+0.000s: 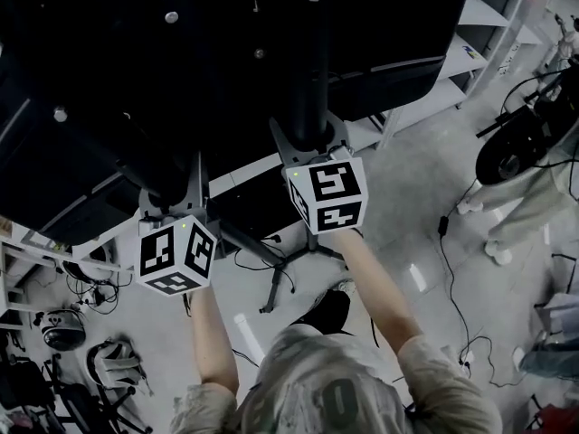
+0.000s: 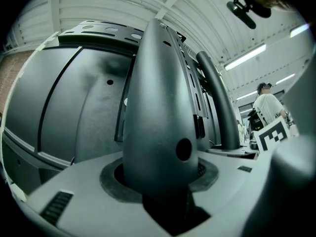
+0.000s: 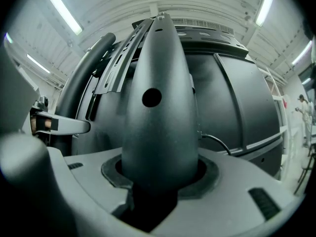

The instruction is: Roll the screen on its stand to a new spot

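Head view shows the large black flat screen from its matt back, dotted with silver bolts, filling the picture from 9 to 1 o'clock. The left gripper is clamped on the left black metal post at 8 o'clock. The right gripper is clamped on the right black metal post at 12 o'clock.
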The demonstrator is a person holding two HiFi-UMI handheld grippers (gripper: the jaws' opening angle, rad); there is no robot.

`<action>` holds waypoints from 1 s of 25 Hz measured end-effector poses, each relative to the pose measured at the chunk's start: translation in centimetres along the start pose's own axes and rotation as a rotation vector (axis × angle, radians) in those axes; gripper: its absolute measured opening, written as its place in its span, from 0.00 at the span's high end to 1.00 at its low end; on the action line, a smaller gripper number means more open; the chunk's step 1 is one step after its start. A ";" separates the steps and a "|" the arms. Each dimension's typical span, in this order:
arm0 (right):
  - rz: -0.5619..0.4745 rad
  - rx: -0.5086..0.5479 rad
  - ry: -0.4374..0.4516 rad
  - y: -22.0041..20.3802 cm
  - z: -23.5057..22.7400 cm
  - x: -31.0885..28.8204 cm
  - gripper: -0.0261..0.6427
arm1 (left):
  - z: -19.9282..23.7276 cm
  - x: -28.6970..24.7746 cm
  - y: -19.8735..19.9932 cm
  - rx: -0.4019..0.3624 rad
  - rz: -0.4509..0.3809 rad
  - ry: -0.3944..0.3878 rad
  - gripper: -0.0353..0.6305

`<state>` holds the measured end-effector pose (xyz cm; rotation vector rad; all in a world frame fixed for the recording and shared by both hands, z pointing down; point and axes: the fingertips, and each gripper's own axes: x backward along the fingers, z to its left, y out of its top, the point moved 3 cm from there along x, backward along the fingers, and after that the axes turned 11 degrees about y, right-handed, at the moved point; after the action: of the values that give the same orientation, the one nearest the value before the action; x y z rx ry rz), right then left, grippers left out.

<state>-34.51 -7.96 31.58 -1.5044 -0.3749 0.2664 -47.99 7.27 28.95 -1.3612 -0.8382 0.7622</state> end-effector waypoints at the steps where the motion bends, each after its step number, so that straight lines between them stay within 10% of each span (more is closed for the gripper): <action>1: -0.001 0.000 0.000 0.0 -1.0 0.5 0.65 | -1.1 -0.2 -0.1 0.000 -0.002 -0.001 0.62; 25: 0.006 -0.007 0.021 0.1 -26.5 10.2 0.65 | -27.5 -6.9 -1.1 0.002 0.006 0.005 0.62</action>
<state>-14.58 -28.20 31.58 -1.5141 -0.3548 0.2542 -27.84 -12.74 28.96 -1.3643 -0.8294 0.7640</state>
